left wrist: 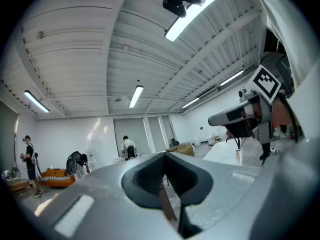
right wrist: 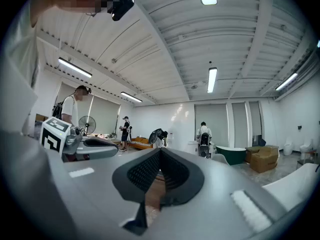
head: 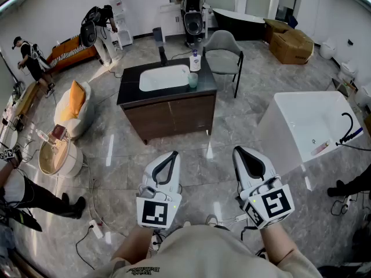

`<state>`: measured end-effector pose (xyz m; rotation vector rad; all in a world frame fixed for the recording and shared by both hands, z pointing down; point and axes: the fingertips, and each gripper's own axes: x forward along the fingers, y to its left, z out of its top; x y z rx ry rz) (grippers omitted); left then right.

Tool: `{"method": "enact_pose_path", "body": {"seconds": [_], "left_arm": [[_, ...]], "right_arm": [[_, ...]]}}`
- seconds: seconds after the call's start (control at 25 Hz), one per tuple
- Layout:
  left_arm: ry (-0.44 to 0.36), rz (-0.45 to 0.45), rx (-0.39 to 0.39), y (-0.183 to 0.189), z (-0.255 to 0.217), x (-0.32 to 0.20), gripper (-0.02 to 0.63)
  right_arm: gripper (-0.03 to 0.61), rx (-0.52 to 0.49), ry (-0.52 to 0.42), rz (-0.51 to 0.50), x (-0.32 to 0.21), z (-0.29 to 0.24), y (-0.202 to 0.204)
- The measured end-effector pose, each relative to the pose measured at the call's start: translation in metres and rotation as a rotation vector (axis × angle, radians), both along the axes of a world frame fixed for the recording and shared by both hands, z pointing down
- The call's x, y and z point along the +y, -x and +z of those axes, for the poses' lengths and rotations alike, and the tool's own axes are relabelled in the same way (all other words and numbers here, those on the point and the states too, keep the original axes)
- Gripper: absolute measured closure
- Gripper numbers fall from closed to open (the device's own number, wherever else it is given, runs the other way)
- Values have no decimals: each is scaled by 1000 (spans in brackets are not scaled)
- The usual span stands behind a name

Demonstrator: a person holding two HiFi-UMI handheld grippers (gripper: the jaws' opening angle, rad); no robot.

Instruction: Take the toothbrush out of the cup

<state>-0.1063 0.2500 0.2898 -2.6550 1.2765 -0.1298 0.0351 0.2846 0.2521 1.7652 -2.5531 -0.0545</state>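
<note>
Two clenched, empty grippers, far from the cup (head: 193, 80) on the vanity (head: 130, 81).
The left gripper (head: 172, 154) and right gripper (head: 240, 150) aim twelve o'clock; arriving clenched could topple it.

We see the cup (head: 193, 80) on the table (head: 130, 92), right of its sink (head: 164, 77), a chair (head: 223, 54) behind, a bathtub (head: 301, 126) farther right.

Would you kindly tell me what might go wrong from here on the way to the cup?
The cup stands near the vanity counter edge beside a bottle; a clumsy reach may topple either. The left gripper and right gripper are shut and must open first. The floor power strip could trip the person.
</note>
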Motion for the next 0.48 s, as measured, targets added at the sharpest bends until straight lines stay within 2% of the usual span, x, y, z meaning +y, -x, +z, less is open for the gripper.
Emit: {"method": "enact_pose_path", "body": {"seconds": [0.2,0.48], "left_arm": [[19,5,19,-13,-2,0,612],[26,4,18,-26,-5,2,612]], "right_arm": [[575,-27,6,-2,-2,0,-13],[575,-4,6,-8,-3,-1,-29]]}}
